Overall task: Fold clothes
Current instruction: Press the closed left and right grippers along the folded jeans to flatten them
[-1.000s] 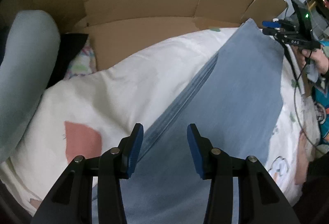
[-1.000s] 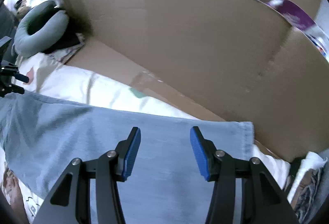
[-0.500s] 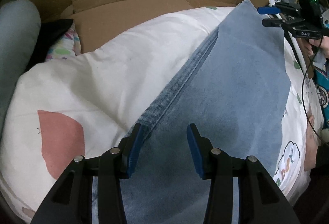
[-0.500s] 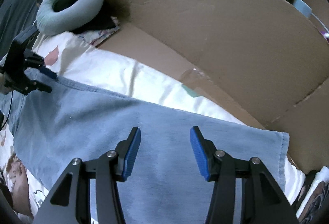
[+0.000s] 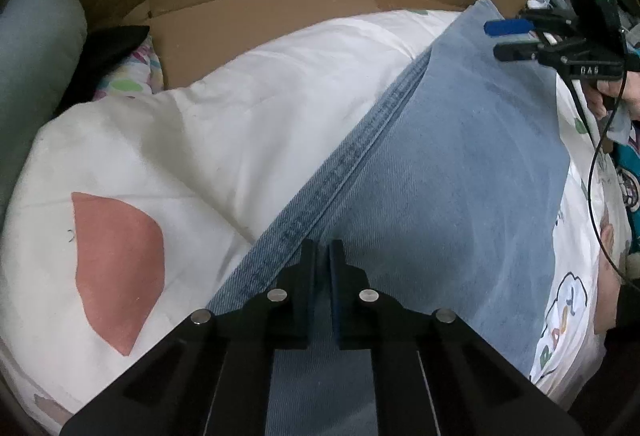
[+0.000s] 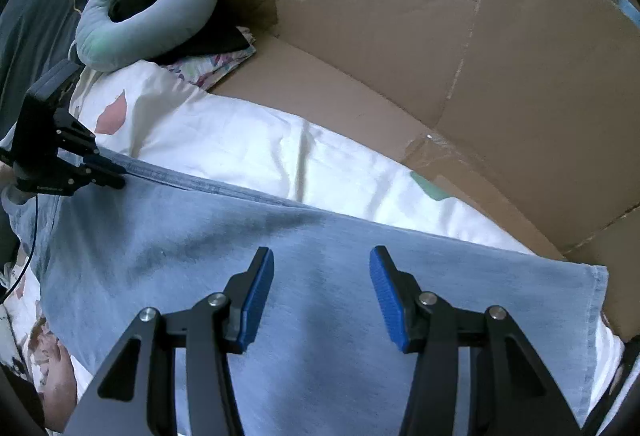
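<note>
Now left claw [image 5: 322, 252] pinches jeans [image 5: 460, 172] seam; right claw [image 6: 322, 272] hovers above.

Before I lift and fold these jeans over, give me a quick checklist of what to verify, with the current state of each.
1. Left hand-held gripper closed at the jeans' seam edge: ok, jaws together. Whether denim is pinched between them: cannot tell.
2. Right hand-held gripper gripping the leg: not ok, jaws open, nothing between the pads.
3. Jeans lying flat on the white duvet: ok, no big bunching visible.
4. Hem end free of the cardboard: cannot tell, it lies right against the cardboard.
5. Right gripper's cable clear of the denim: ok, it hangs beside the jeans' edge.
</note>
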A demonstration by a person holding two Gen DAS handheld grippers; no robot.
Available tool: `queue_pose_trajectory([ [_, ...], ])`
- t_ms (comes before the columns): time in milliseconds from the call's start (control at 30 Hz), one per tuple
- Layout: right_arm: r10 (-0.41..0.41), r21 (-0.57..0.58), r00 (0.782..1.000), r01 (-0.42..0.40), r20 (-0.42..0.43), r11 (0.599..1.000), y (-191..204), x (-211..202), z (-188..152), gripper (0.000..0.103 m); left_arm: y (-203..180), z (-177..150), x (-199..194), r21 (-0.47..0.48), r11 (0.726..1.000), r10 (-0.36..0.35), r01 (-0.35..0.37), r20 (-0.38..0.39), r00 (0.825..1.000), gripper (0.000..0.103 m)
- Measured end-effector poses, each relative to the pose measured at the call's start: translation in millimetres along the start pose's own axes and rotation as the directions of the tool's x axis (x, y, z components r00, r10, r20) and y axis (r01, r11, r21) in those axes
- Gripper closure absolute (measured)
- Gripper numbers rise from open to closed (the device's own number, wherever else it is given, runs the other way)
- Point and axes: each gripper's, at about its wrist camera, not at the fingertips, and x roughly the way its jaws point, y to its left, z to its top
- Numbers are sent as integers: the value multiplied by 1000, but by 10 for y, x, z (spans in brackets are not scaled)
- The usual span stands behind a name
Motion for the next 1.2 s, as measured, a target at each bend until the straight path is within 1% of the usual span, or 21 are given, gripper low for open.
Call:
queue_pose_trajectory([
  [233,37,-39,999,-37,-14,999,181,115,48,55,29,-70,-180,-37,999,-10,12,66,998,99],
  [533,93,-68,995,-94,-20,993,269,182,126,55,-2,-100,-286,-74,996,-44,52,104,994,99],
  [633,113,-86,993,-115,-26,990,315,214,156,55,-6,-111,-281,-73,996,-50,59,111,993,99],
  [733,118,-108,992,-122,-38,987,376,277,189,55,-4,-130,-295,-73,995,-55,64,124,991,99],
  [833,109,-157,993,-116,-50,981,475,346,227,55,10,-144,-314,-72,995,-62,72,140,988,99],
  [933,110,-187,992,-118,-55,975,557,415,297,55,24,-142,-356,-74,995,-58,71,159,986,99],
  [1000,127,-193,990,-137,-67,972,613,475,346,55,32,-123,-373,-76,995,-45,58,168,985,100],
  [1100,118,-242,988,-140,-104,960,748,621,378,55,49,-91,-377,-73,996,-33,47,175,984,100],
  [1200,121,-236,984,-149,-129,960,785,741,392,55,83,-78,-354,-73,997,-27,40,174,984,100],
])
